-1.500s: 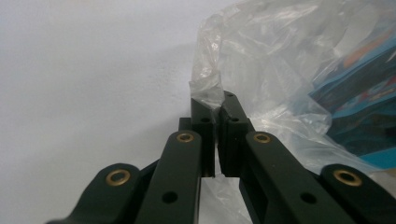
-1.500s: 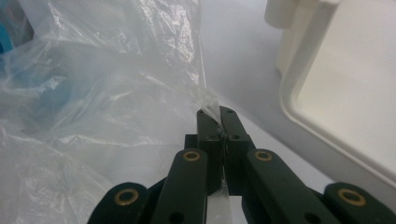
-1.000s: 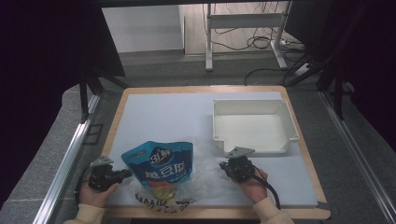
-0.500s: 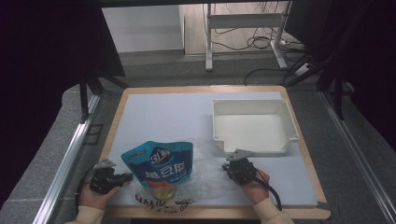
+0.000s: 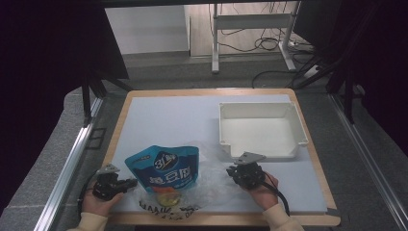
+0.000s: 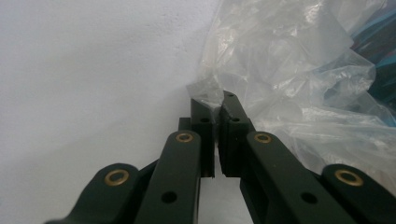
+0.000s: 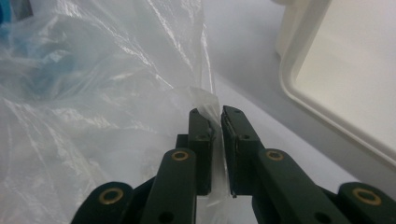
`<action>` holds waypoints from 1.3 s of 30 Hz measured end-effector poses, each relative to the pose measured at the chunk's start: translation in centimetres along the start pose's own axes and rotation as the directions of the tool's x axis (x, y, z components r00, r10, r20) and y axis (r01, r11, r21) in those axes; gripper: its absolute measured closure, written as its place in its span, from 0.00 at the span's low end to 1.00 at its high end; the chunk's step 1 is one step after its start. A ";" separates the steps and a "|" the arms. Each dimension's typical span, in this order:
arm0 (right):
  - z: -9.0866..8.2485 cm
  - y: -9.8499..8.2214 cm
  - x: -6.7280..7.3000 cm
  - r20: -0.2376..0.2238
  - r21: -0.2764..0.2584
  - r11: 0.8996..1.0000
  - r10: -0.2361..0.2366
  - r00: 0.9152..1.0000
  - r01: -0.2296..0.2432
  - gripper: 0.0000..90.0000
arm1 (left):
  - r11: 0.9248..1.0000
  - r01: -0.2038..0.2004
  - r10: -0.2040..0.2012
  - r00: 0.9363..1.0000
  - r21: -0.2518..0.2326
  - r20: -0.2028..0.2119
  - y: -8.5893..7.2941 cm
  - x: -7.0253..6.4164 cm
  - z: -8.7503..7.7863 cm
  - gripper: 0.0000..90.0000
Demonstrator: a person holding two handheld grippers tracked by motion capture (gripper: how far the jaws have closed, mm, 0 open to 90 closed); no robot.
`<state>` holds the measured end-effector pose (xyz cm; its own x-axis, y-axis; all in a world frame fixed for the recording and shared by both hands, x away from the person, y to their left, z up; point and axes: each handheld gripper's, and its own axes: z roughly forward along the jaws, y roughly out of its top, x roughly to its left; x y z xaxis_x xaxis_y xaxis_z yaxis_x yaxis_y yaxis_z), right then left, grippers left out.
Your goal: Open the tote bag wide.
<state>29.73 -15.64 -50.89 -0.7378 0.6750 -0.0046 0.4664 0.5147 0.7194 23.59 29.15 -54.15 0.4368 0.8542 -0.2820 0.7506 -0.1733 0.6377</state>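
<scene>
Nearest the person, at the table's front edge, a clear plastic bag [image 5: 211,180] lies crumpled with a blue pouch [image 5: 166,166] partly inside it, and the two grippers flank it. The left gripper [image 6: 215,105] has its jaws pressed together on a fold of the bag's edge, the film bunched at the tips. The right gripper [image 7: 215,114] has just been easing its jaws apart; a narrow gap shows between them, and a strip of film still runs through it, so that hold looks loose rather than firm. The work in hand appears to be handling the bag by its two sides to free or shift the pouch. To do it well, the person would likely keep the left pinch steady as an anchor and, if the right side is to pull, close again on a deeper fold, since thin film slips out of a shallow bite. Any pull should run level and apart, not upward, so the pouch does not drag or tip. Beyond the bag, to the right, a white tray [image 5: 222,122] sits on the pale mat [image 5: 163,120], well apart from the pouch but near the right gripper. By count: two grippers, one bag, one pouch, one tray, one mat.
</scene>
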 end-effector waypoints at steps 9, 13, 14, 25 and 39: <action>-1.3 0.7 -0.1 -0.064 -0.076 0.997 0.015 0.998 -0.020 0.67 | 0.985 0.043 -0.045 0.999 -0.166 -0.007 0.4 0.1 -2.0 0.60; -2.2 1.1 -0.1 -0.075 -0.120 0.992 0.024 0.997 -0.033 0.59 | 0.967 0.067 -0.070 0.998 -0.244 -0.001 0.6 0.5 -4.0 0.45; -2.3 1.2 -0.1 -0.075 -0.127 0.991 0.025 0.997 -0.035 0.56 | 0.963 0.072 -0.074 0.997 -0.260 0.000 0.7 0.5 -4.5 0.42; -4.0 2.5 -0.4 -0.070 -0.194 0.980 0.035 0.997 -0.048 0.52 | 0.957 -0.013 0.023 0.999 -0.290 0.031 1.8 -2.3 -9.1 0.90; -3.5 5.3 0.5 -0.116 -0.218 0.976 -0.013 0.993 -0.012 0.69 | 0.991 -0.059 0.075 0.989 -0.122 0.130 1.2 -4.9 -4.7 1.00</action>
<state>30.14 -14.40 -44.66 -0.7954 0.6025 0.0661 0.3578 0.3787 0.8535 20.07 27.06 -48.62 0.5525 0.7677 -0.3247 0.6577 -0.1622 0.7356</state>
